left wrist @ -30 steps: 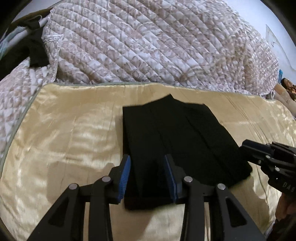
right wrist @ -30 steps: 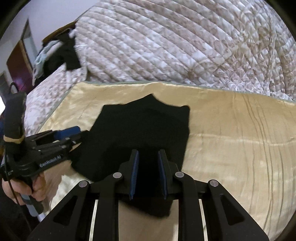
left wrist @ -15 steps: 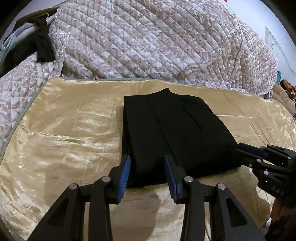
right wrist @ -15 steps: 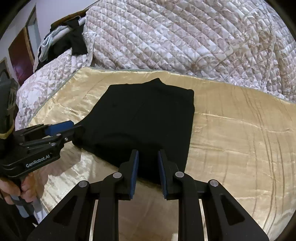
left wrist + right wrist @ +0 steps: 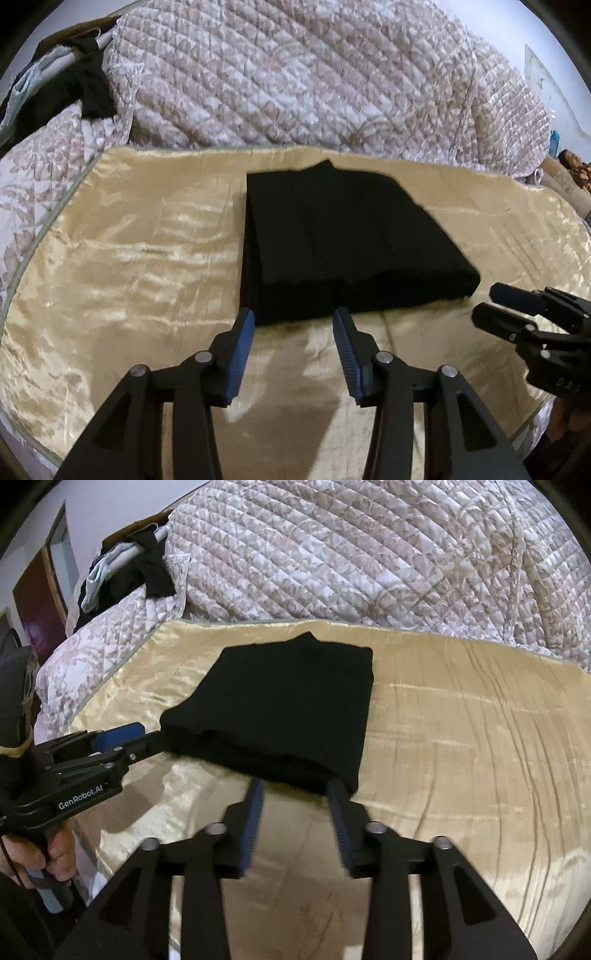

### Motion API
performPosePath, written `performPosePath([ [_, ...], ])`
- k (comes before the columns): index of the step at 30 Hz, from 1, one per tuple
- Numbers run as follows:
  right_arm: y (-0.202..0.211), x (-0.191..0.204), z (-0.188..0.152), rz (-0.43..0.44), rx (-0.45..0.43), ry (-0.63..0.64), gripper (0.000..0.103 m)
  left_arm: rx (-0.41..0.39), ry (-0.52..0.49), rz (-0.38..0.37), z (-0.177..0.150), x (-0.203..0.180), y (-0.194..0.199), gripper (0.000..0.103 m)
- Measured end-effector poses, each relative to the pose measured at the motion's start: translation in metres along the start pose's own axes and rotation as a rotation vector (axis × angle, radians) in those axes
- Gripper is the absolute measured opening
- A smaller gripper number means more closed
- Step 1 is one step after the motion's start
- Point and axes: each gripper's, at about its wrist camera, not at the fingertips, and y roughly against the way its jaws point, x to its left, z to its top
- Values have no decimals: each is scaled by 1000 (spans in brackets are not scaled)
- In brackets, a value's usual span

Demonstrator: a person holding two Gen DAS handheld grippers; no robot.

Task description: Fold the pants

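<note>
The black pants (image 5: 347, 236) lie folded into a compact rectangle on the gold satin sheet (image 5: 129, 266); they also show in the right wrist view (image 5: 284, 709). My left gripper (image 5: 293, 325) is open and empty, just short of the pants' near edge. My right gripper (image 5: 295, 794) is open and empty, its fingertips at the near right corner of the pants. The right gripper shows from the side in the left wrist view (image 5: 517, 306). The left gripper shows in the right wrist view (image 5: 122, 738), its tip beside the pants' left corner.
A quilted floral bedspread (image 5: 295, 74) is heaped behind the sheet. Dark and light clothes (image 5: 74, 85) lie at the far left corner. The sheet's front edge (image 5: 37, 443) is close to me. A dark door (image 5: 37, 605) stands at the far left.
Both grippers have pulled back off the pants toward the front edge. The right gripper has opened wider. The pants now lie flat and released.
</note>
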Motion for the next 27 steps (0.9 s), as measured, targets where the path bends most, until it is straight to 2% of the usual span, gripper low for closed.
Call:
performPosePath([
  [9,-19,-11,-14,-54,86,-13,47,70,-1,34,-12,2,-21,49],
  [16,-19,-10,-17,-59,80,0,48,63,2,47,-14,3,-22,58],
  [27,-21,-7,-18,-65,77,24,52,64,-4,49,-14,5,-23,61],
])
